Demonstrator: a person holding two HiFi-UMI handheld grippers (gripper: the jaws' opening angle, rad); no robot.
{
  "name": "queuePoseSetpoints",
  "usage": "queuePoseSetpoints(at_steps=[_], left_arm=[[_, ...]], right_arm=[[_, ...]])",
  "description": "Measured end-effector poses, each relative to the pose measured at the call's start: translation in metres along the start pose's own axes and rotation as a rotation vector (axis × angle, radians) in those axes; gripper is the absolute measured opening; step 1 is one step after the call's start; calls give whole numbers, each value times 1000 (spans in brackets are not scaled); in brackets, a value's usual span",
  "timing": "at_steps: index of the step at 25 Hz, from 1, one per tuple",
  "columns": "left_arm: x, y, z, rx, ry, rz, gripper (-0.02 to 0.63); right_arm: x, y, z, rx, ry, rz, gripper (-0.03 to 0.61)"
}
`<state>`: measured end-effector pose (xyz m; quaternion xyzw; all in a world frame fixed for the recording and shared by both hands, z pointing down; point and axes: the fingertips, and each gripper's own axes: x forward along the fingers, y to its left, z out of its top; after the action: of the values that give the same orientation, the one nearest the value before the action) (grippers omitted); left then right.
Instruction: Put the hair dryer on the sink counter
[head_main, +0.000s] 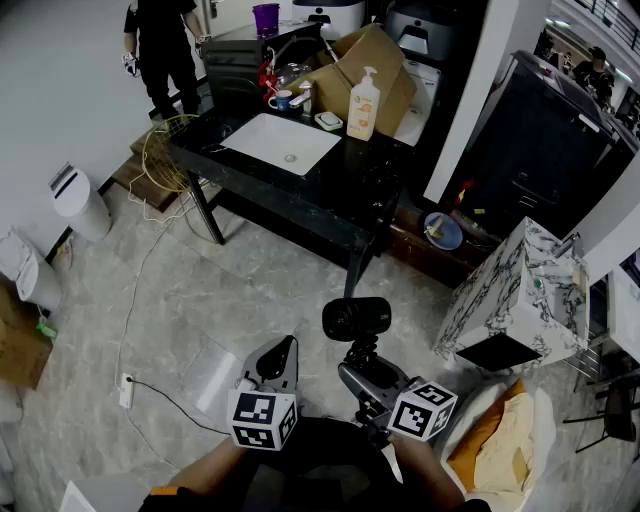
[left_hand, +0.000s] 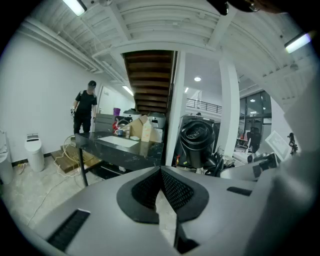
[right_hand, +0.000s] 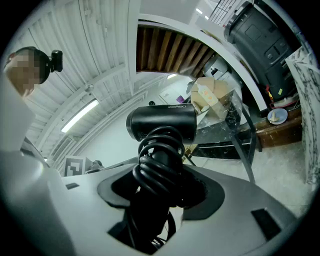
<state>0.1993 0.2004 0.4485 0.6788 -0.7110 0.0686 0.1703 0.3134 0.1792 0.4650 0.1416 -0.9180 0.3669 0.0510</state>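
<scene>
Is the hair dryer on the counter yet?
Not yet. Done: the right gripper has the hair dryer up, jaws clamped on its cord-wrapped handle. In hand: it's held above the floor, apart from the counter. Left: carry it over and set it on the bare black top beside the sink. The left gripper is shut and empty.

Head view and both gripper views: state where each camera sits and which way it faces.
Head view: on the person's head, facing steeply down toward the sink counter; left claw, right claw and forearms show.
Left gripper view: on the left claw, facing along its shut jaws toward the counter.
Right gripper view: on the right claw, facing past the gripped hair dryer toward the counter.
Shared: all three show hair dryer and counter.
</scene>
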Motion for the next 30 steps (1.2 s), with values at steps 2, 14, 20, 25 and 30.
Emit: queuePoseSetpoints(at_steps=[2,14,20,25,30], left_arm=[[0,0,1,2,-2,-2,6],[1,2,-1,3,0,1,6],[4,8,-4,-6,14,7,6],[10,18,-4,-12,26,14,6],[21,35,-1,-25,39,18,6]], right_arm=[[0,0,0,-2,-1,-2,261],[0,-1,4,24,-23,6,261],[6,-4,5,19,-18,-8,261],[17,-4,11,21,-17,-1,261],[36,-7,19,33,-18,-1,261]])
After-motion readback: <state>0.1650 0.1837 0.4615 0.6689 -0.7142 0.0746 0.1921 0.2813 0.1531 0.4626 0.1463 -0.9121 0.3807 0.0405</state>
